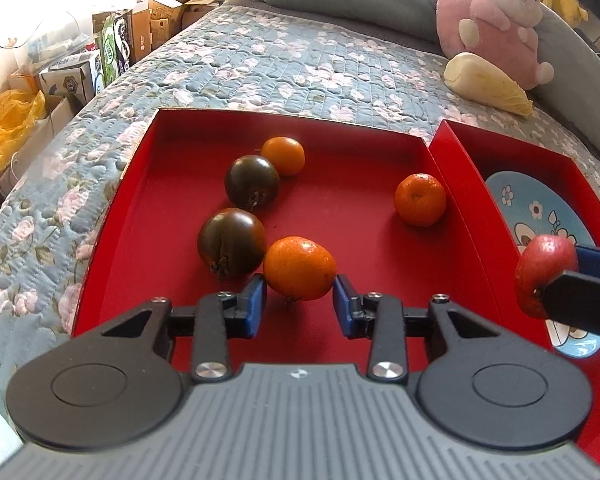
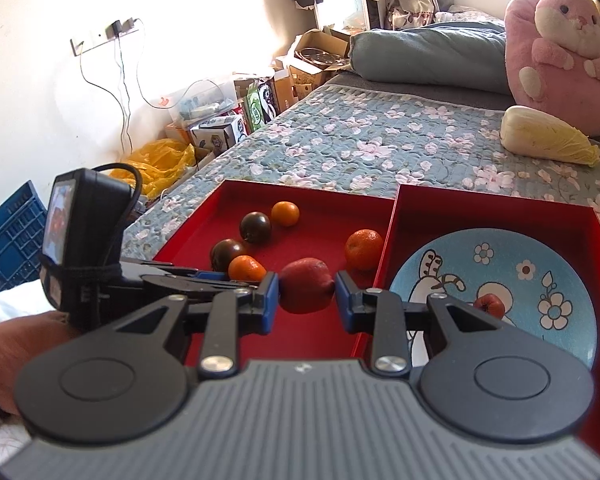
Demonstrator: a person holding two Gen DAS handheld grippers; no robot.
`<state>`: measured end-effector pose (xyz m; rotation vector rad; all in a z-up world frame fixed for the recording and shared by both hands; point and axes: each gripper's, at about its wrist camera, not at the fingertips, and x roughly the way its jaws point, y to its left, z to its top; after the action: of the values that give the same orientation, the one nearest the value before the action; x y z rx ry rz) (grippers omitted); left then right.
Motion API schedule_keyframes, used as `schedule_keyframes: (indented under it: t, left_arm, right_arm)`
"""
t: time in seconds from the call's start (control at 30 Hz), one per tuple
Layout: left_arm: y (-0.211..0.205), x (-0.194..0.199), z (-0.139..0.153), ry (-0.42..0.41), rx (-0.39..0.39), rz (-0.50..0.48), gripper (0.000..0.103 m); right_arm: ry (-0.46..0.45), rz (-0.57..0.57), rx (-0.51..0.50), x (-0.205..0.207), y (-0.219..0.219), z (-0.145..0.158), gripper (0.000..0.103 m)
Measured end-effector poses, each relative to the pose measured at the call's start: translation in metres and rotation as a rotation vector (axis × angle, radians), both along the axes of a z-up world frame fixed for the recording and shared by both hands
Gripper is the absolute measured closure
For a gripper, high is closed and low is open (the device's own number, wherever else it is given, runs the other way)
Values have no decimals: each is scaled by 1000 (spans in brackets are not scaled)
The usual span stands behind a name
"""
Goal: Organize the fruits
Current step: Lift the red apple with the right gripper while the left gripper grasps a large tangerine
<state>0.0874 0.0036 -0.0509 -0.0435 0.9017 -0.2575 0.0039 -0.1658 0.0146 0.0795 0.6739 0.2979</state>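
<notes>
My left gripper (image 1: 300, 304) is shut on an orange mandarin (image 1: 299, 268) low inside the left red tray (image 1: 140, 184). Two dark tomatoes (image 1: 252, 182) (image 1: 231, 243) and two more mandarins (image 1: 283, 156) (image 1: 420, 199) lie in that tray. My right gripper (image 2: 306, 296) is shut on a red apple (image 2: 306, 285), held above the left tray's near right part. The apple also shows in the left wrist view (image 1: 546, 280). The right red tray (image 2: 420, 208) holds a blue patterned plate (image 2: 540, 320) with a small red fruit (image 2: 489, 305) on it.
Both trays sit on a flowered quilt (image 1: 260, 64). A napa cabbage (image 1: 486, 84) and a pink plush rabbit (image 1: 496, 20) lie beyond the right tray. Cardboard boxes (image 1: 112, 40) and a yellow bag (image 1: 8, 124) stand off the bed's left side.
</notes>
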Motion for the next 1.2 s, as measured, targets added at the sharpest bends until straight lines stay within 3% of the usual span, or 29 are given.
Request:
schedule_keyframes:
  t: [0.57,1.2]
  left_arm:
    - [1,-26,14,-60,51,-2,61]
    - [2,-31,17,-73,66,-7,61]
  right_arm:
    - [-1,27,-10,-32,3,5,69]
    - [15,40,-21,-46,7,1,69]
